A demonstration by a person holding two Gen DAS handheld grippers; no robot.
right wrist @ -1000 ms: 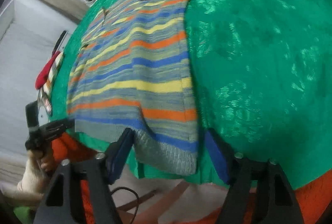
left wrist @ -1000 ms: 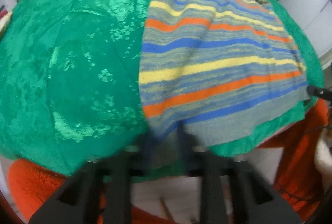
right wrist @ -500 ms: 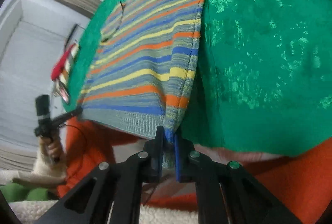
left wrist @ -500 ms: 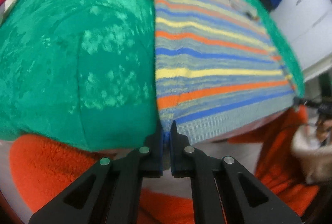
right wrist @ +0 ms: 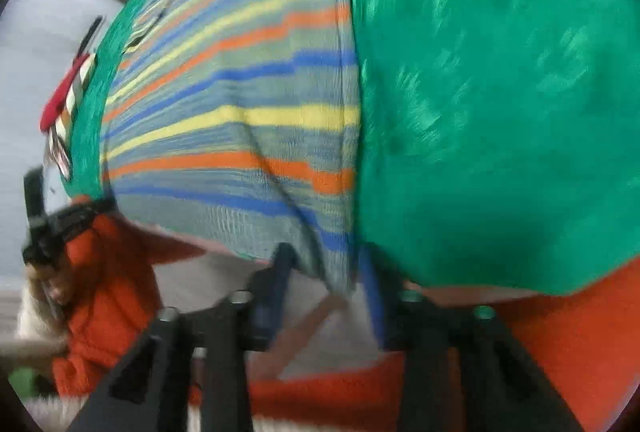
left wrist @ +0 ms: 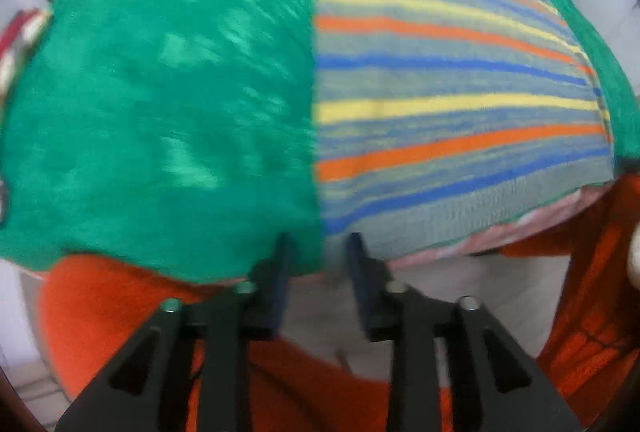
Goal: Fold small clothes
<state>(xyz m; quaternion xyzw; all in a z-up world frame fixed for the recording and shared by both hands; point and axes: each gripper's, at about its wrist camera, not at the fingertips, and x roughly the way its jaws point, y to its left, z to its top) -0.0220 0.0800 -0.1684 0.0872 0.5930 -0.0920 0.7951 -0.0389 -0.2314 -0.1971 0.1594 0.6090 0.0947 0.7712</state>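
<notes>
A small striped knit sweater [left wrist: 440,104] in grey, blue, yellow and orange lies flat on a green cloth [left wrist: 160,92], its ribbed hem at the near table edge. My left gripper [left wrist: 320,248] is open, its jaws either side of the hem's left corner. In the right wrist view the sweater [right wrist: 240,112] lies left of bare green cloth [right wrist: 500,92]. My right gripper [right wrist: 326,260] is open around the hem's right corner, where the fabric bunches slightly. Both views are motion-blurred.
The person's orange fleece sleeves [left wrist: 100,312] sit below the table edge. The left gripper shows at the far left of the right wrist view [right wrist: 52,224]. A red and striped item [right wrist: 68,96] lies beyond the cloth's left edge.
Both grippers were shut on the sweater's hem corners half a second ago. Now both have opened and let go, and the hem lies back at the table edge.
</notes>
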